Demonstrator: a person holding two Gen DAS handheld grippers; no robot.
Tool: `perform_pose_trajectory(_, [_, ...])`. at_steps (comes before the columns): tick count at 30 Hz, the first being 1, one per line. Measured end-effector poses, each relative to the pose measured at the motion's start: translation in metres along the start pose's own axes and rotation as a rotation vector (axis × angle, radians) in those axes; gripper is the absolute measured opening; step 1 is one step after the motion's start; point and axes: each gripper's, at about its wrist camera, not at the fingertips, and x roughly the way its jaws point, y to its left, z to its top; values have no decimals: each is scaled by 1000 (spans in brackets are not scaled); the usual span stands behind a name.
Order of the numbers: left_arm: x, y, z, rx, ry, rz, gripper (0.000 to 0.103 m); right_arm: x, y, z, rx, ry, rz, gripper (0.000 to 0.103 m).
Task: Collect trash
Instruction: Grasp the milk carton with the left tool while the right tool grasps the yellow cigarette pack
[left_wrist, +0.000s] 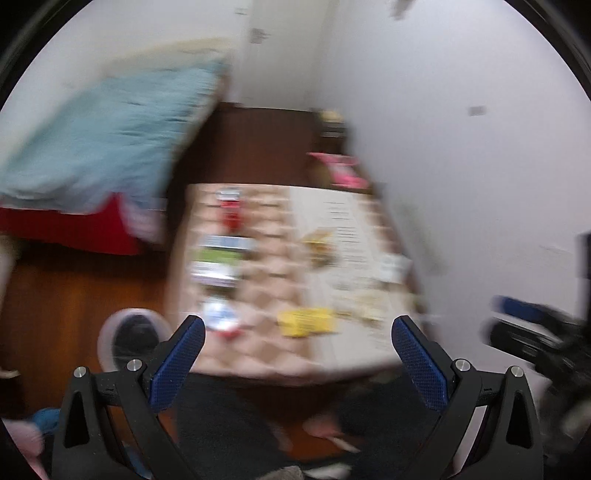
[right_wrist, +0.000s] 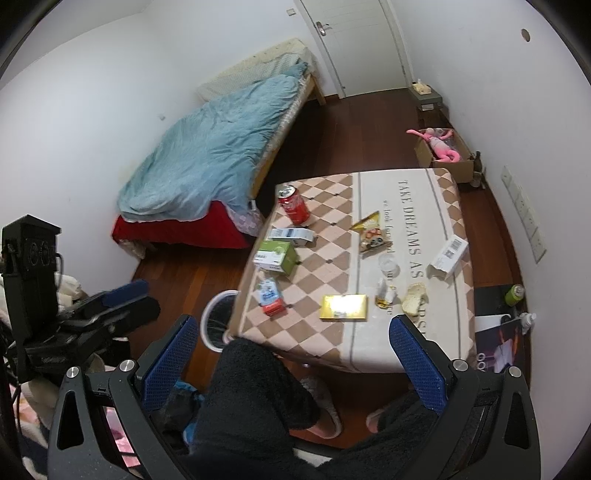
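Nothing's been picked up yet as far as I can tell, so this looks like the very start: both claws high above the table (right_wrist: 399, 343), sizing things up. The right gripper (right_wrist: 295, 354) is spread wide with nothing between its fingers, and same for the left gripper (left_wrist: 298, 354), gaping and empty. The left camera is a smeary mess, so I'm going off the right one.

The trash is all on the table's checkered cloth: a red can (right_wrist: 293, 204) at the far left corner, a white-blue box (right_wrist: 291, 235) and a green box (right_wrist: 275, 256) just beside each other below it, a small pouch (right_wrist: 270, 294) nearer the front edge, a yellow box (right_wrist: 344, 306), a snack bag (right_wrist: 371, 232) mid-table, a clear cup (right_wrist: 388, 264), a crumpled wrapper (right_wrist: 414, 298) and a white carton (right_wrist: 448, 256) on the right.

The bin (right_wrist: 214, 325) sits on the floor, tucked against the table's left front corner.

My guess for the next move: drop one claw onto something near the front, like the pouch or the yellow box, straddle it, squeeze, then carry it to the bin. The flat yellow box looks awkward to grab from above.
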Motion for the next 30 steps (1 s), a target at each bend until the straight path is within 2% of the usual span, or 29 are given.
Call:
perform_pose_trajectory(2, [23, 9, -5, -13, -10, 124, 103, 25, -1, 0, -51, 37, -82, 103])
perform_pose_trajectory(5, [80, 31, -23, -48, 64, 272, 103, 84, -4, -7, -156, 119, -206, 103])
perform_pose_trajectory(10, [156, 57, -61, -86, 216, 385, 103, 205, -14, -20, -301, 349, -264, 103])
perform_pose_trajectory(12, [176, 63, -71, -102, 264, 400, 103, 256, -14, -24, -394, 431, -288, 103])
perform_pose_trajectory(13, [187, 67, -77, -111, 285, 409, 103, 269, -12, -26, -420, 450, -292, 103])
perform_pose_trajectory(17, [212, 83, -84, -159, 348, 411, 103, 341, -7, -34, -613, 569, -342, 88])
perform_pose_trajectory(21, [234, 92, -88, -200, 389, 417, 103, 394, -2, -39, -775, 685, -339, 88])
perform_pose_trajectory(25, [249, 101, -93, -218, 423, 421, 103, 430, 0, -47, -900, 775, -357, 88])
perform_pose_trajectory(30, [263, 110, -97, -250, 452, 414, 103, 451, 5, -47, -987, 843, -321, 90])
